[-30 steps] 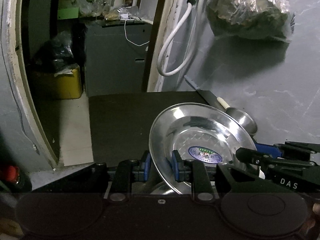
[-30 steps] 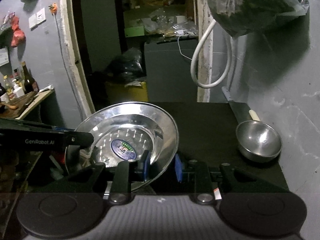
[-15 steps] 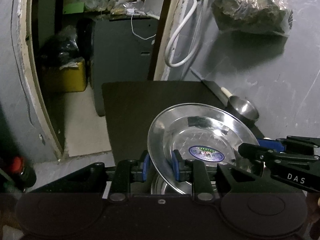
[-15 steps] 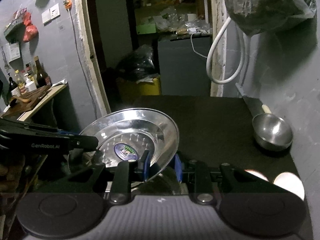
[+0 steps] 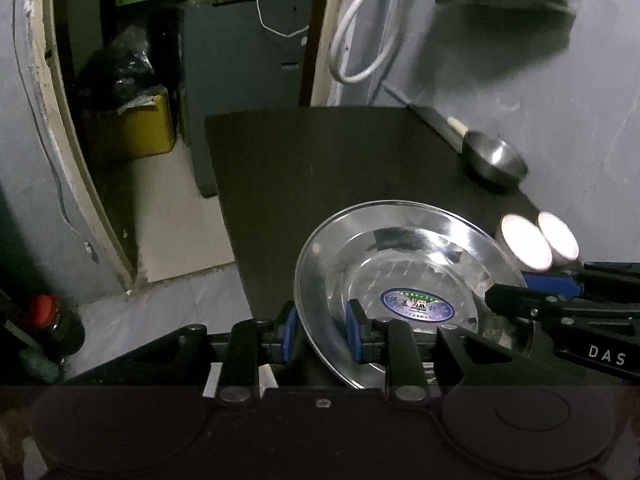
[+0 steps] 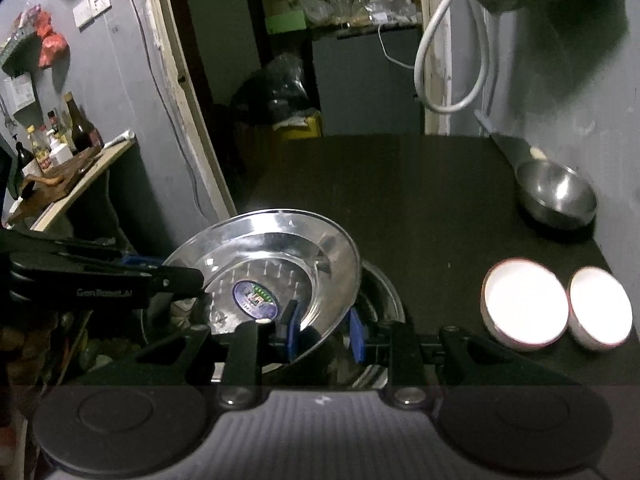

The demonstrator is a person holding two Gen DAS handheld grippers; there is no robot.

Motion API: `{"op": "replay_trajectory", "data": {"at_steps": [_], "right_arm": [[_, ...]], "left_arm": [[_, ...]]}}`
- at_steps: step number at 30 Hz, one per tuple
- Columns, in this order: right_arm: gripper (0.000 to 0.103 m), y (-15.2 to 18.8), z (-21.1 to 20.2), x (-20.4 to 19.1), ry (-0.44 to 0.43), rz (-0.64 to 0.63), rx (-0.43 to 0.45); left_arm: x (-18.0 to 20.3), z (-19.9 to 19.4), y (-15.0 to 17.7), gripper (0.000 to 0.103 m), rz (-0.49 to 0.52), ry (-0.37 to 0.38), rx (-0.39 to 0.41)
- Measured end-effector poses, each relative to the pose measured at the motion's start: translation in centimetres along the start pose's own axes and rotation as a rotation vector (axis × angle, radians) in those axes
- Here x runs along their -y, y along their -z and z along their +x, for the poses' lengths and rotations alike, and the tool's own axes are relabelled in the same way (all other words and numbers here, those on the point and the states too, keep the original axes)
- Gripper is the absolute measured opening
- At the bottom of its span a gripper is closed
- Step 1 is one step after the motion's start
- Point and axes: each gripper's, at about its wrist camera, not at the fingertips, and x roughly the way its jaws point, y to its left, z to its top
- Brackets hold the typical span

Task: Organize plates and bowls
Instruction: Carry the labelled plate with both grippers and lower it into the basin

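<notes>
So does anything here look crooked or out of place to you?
Only the steel plate: it hangs tilted, pinched at opposite rims by the left gripper and the right gripper, above another steel dish on the dark table. Nothing looks spilled or broken.

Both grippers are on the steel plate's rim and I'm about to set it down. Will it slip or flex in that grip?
The steel plate looks rigid, so flexing seems unlikely. Its polished rim is pinched only at two edges, by the left gripper and right gripper, so it may slide or pivot. It already sits tilted; lower slowly.
</notes>
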Motion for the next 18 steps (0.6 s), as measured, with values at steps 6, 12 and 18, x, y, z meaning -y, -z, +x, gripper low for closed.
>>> {"op": "replay_trajectory", "data": {"at_steps": [6, 12, 18], "right_arm": [[0.029, 1.0, 0.5, 0.5, 0.017, 0.026, -0.030], [0.029, 1.2, 1.0, 0.7, 0.036, 0.041, -0.047], [0.029, 1.1, 1.7, 1.0, 0.056, 0.057, -0.057]], "left_arm": [[0.6, 1.2, 0.4, 0.028, 0.026, 0.002, -0.036], [1.3, 2.4, 0.2, 0.030, 0.044, -0.015, -0.063], [1.9, 3.4, -0.2, 0.030, 0.063, -0.031, -0.074]]}}
